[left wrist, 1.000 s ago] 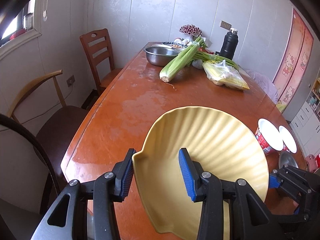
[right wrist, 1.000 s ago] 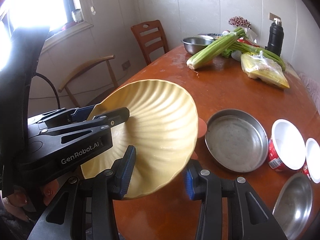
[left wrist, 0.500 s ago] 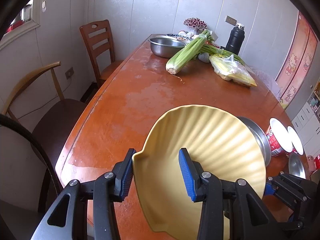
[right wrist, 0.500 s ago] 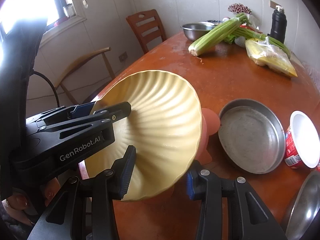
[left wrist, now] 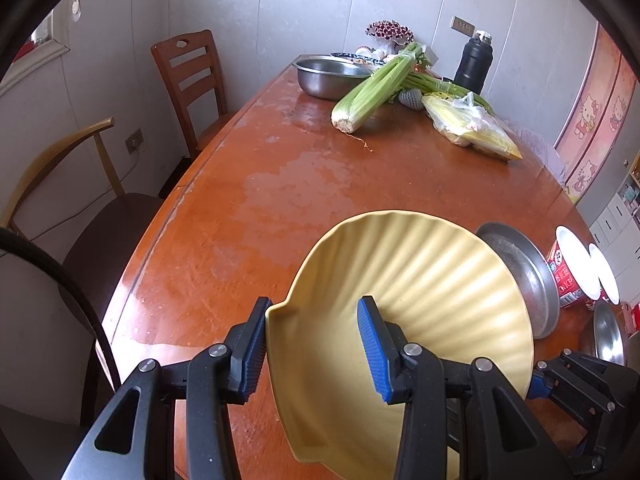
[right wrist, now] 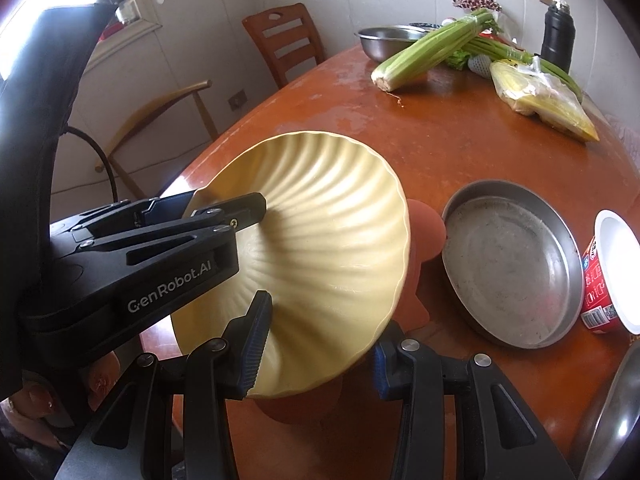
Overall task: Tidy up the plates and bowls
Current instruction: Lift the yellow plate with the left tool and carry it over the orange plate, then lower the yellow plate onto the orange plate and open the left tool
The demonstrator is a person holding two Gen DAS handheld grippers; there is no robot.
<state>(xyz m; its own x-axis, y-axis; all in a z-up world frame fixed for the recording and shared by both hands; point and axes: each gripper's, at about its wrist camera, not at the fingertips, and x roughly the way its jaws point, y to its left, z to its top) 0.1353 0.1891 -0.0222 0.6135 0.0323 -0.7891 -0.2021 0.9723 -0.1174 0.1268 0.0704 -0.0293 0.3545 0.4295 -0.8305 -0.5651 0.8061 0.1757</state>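
Holding the ribbed yellow shell-shaped plate [left wrist: 420,320] by its rim, my left tongs [left wrist: 312,344] are closed narrow on its near edge. It tilts over the orange wooden tabletop [left wrist: 260,208]; the round steel pan [left wrist: 524,276] lies just beyond its far rim, to the right.

From the right wrist, my right tongs [right wrist: 320,348] clamp the plate's [right wrist: 328,240] lower edge, the left tongs [right wrist: 224,212] on its left side. The pan [right wrist: 512,260] sits right of both, nearer my right tongs, so I judge it goes there.
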